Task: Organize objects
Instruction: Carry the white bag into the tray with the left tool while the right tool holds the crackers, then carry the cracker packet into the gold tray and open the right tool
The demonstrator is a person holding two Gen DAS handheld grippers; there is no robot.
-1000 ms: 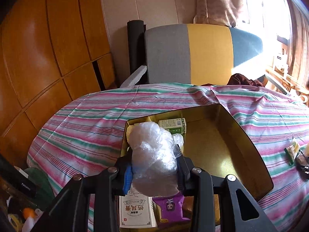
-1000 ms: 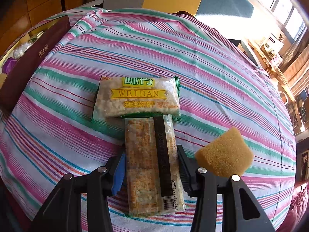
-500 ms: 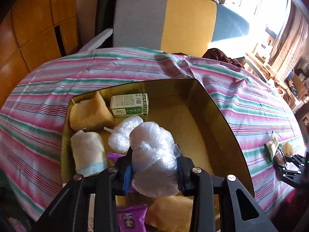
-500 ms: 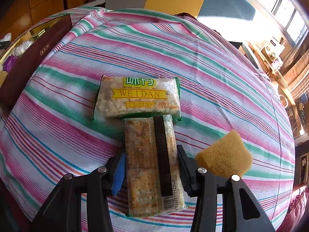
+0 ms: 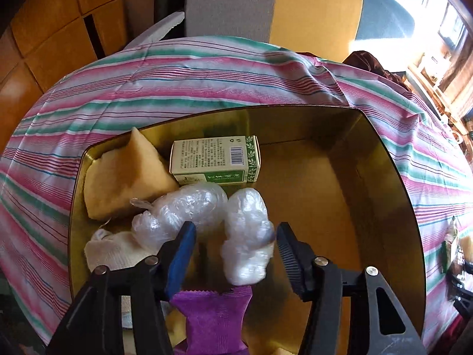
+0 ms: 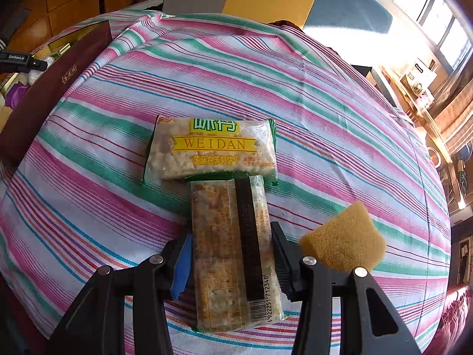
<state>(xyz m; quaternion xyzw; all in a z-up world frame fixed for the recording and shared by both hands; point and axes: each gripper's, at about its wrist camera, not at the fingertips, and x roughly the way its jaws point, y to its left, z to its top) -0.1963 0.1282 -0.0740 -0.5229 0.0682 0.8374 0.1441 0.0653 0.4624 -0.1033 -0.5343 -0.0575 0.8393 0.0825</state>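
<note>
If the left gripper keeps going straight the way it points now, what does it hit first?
Most likely the plastic-wrapped bundle lying between the left gripper's open jaws, inside the gold box. Beyond it stands the green carton, though depth is hard to judge.

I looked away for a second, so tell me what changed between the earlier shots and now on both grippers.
The left gripper moved forward over the gold box, lowered the plastic-wrapped bundle in beside the other wrapped bundle, and opened its jaws, which now stand apart from it. The right gripper stayed put, fingers astride the cracker packet; the WEIDAN packet and sponge have not moved.
</note>
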